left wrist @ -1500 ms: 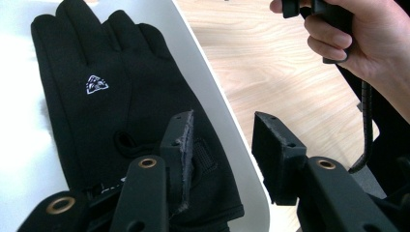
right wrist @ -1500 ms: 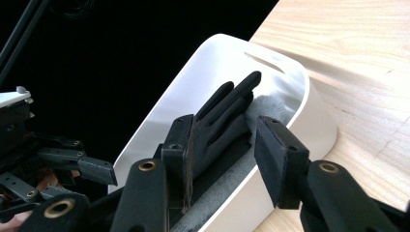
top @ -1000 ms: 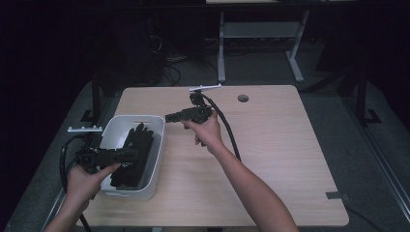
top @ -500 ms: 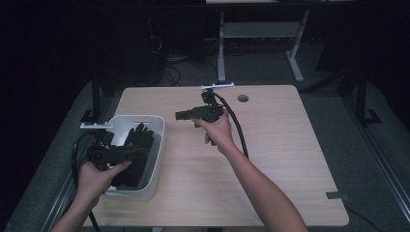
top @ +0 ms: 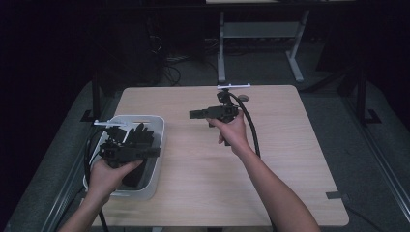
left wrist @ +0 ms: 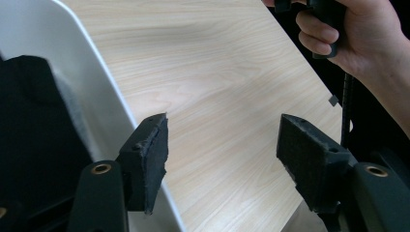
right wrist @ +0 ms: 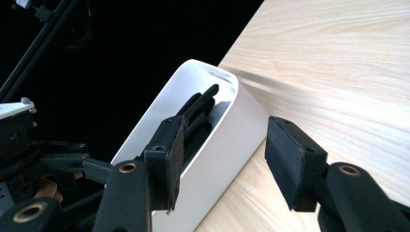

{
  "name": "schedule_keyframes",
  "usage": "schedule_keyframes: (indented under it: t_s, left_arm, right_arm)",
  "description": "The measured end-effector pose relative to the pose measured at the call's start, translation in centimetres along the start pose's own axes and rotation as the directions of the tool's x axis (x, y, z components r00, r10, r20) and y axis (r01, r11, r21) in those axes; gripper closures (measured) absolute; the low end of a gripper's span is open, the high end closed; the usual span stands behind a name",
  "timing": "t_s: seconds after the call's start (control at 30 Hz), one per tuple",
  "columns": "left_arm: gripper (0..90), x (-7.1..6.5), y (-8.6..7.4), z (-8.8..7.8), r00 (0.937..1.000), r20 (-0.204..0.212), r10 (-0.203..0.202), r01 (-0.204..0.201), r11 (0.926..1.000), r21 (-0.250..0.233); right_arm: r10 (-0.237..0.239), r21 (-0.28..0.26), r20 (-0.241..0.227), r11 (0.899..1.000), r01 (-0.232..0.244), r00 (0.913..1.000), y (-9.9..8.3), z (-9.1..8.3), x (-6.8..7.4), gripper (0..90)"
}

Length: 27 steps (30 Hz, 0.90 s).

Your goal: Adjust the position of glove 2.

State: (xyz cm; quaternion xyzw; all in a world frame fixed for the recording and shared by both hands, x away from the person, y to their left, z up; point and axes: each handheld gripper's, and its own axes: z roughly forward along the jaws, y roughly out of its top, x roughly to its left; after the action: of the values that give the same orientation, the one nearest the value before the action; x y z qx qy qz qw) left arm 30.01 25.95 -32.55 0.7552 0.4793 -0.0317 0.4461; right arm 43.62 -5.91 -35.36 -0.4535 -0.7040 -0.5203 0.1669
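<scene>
We see a pale wooden counter (top: 285, 159) on grey floor (top: 377, 145); behind, a white-legged desk frame (top: 261, 34), perhaps cables, in darkness.

The bench (top: 203, 174) is pale wood-grain laminate, smooth with a soft sheen. Beside the left claw (left wrist: 222, 152), the tub (left wrist: 104, 92) is smooth white plastic holding matt black cloth gloves (top: 138, 137). The claw's pads (left wrist: 154, 150) look like rough, matt black foam.

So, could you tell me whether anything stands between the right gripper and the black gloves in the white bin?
Only the bin's own near wall. The right gripper, jaws apart and empty, faces it across bare table; the gloves lie inside.
</scene>
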Motion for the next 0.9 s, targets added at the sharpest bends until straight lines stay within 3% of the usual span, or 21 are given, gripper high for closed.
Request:
schedule_keyframes:
  t_s: [0.4, 0.9]
  left_arm:
    - [30.9, -1.2, 0.6, 1.8, 0.9996, 0.017, 0.022, -0.023, 0.9996, 0.018]
    - [29.9, -2.2, 1.0, 3.4, 0.9986, 0.032, 0.042, -0.043, 0.9985, 0.035]
  right_arm:
    - [0.021, -0.029, 0.023, 0.999, -0.02, 0.9995, -0.8, -2.8, -1.6, 46.9]
    - [0.049, -0.058, 0.029, 0.997, -0.047, 0.9984, -1.6, -4.8, -2.8, 46.6]
